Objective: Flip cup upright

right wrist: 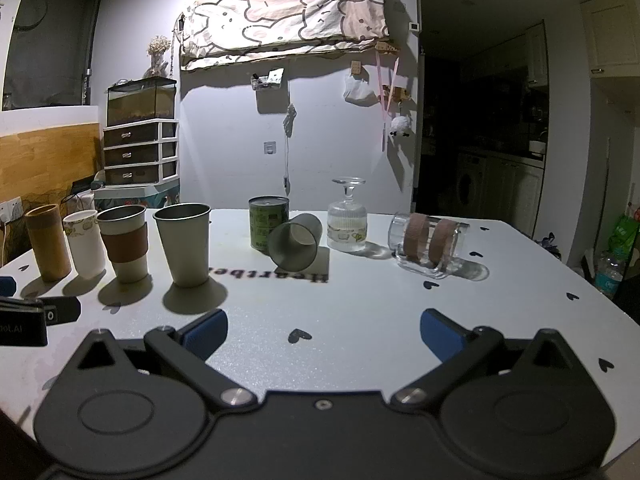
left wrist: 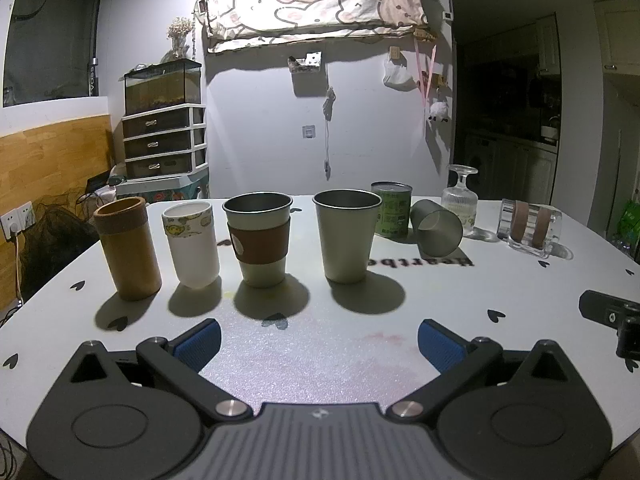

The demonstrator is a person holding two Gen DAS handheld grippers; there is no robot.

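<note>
Only the right wrist view shows the whole clear ribbed mug [right wrist: 428,242] on its side near the desk's [right wrist: 360,300] far right edge. Beside a green tin [right wrist: 269,222], the smoky tumbler [right wrist: 296,246] lies tipped over, mouth facing forward. Left gripper [left wrist: 318,340] and right gripper [right wrist: 324,334] hover empty, blue pads spread wide apart.
</note>
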